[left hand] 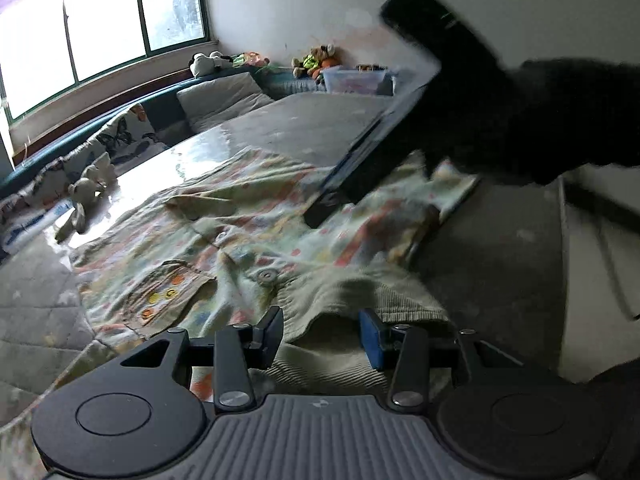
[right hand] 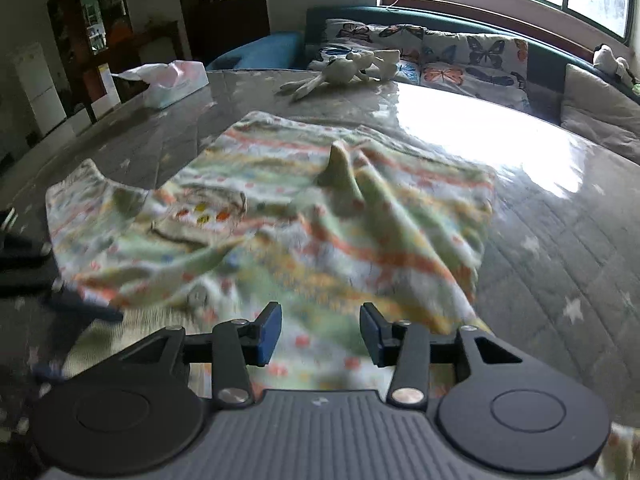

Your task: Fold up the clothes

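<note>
The patterned shirt (right hand: 280, 232) lies spread and rumpled on the bed (right hand: 560, 220). Left tongs (left hand: 320, 336) gape wide over its ribbed collar at 6 o'clock, gripping nothing. Right tongs (right hand: 320, 336) likewise released, hovering over the shirt's near edge.

Daylight pours through the window (left hand: 100, 28), blown out to near white in both views, and lays a hard glare patch on the glossy bed (right hand: 500, 152) beside the garment (right hand: 280, 220). The room's far side, around the dark cabinet (right hand: 104, 32), sits dim in the right wrist view. Motion blur smears the garment's print in both frames and reduces the right tool (left hand: 420, 92) to a black streak in the left wrist view; the left tool (left hand: 320, 336) stays sharp at frame bottom, with a soft shadow under the collar. Fisheye distortion bows the window frame and sill, and black vignetting cuts the corners.
</note>
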Demonstrator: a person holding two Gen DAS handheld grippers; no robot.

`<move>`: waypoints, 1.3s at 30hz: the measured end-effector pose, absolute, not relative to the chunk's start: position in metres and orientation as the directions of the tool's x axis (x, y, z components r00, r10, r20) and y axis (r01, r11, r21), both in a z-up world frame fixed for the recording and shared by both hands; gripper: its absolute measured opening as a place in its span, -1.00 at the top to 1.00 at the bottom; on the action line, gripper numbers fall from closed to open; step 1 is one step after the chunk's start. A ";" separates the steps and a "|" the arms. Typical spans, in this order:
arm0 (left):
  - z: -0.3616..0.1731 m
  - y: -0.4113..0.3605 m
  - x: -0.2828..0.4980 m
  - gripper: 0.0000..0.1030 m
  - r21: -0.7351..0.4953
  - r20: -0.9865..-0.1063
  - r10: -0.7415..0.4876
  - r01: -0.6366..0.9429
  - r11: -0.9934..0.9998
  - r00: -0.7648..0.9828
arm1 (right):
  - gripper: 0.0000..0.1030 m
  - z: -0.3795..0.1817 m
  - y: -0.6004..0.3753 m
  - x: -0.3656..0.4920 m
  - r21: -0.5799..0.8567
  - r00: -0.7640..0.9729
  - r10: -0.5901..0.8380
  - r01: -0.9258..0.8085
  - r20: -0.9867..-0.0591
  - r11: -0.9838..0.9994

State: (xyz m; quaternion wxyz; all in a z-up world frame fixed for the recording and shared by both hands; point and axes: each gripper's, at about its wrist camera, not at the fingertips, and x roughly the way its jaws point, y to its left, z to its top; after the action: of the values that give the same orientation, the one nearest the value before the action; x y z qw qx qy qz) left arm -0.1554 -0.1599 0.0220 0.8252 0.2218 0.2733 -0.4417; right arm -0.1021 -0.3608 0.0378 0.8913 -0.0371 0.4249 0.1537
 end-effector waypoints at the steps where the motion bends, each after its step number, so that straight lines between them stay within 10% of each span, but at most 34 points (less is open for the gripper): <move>1: 0.021 -0.161 -0.156 0.23 0.129 -0.648 -0.609 0.854 0.504 0.458 | 0.11 0.037 -0.363 -0.106 0.066 0.593 0.240 -0.299 -0.769 0.952; 6: 0.016 -0.165 -0.155 0.89 0.155 -0.660 -0.590 0.852 0.500 0.466 | 0.11 0.034 -0.376 -0.120 0.085 0.606 0.227 -0.253 -0.762 0.964; 39: 0.022 -0.142 -0.149 0.63 0.049 -0.708 -0.574 0.840 0.541 0.411 | 0.07 0.042 -0.367 -0.128 0.068 0.645 0.243 -0.284 -0.725 0.956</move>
State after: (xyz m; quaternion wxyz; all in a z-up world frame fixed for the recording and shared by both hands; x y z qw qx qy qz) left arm -0.1490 -0.1423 0.0222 0.8149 0.2038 0.3263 -0.4336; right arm -0.1283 -0.3671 0.0421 0.9065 -0.0258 0.3956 0.1453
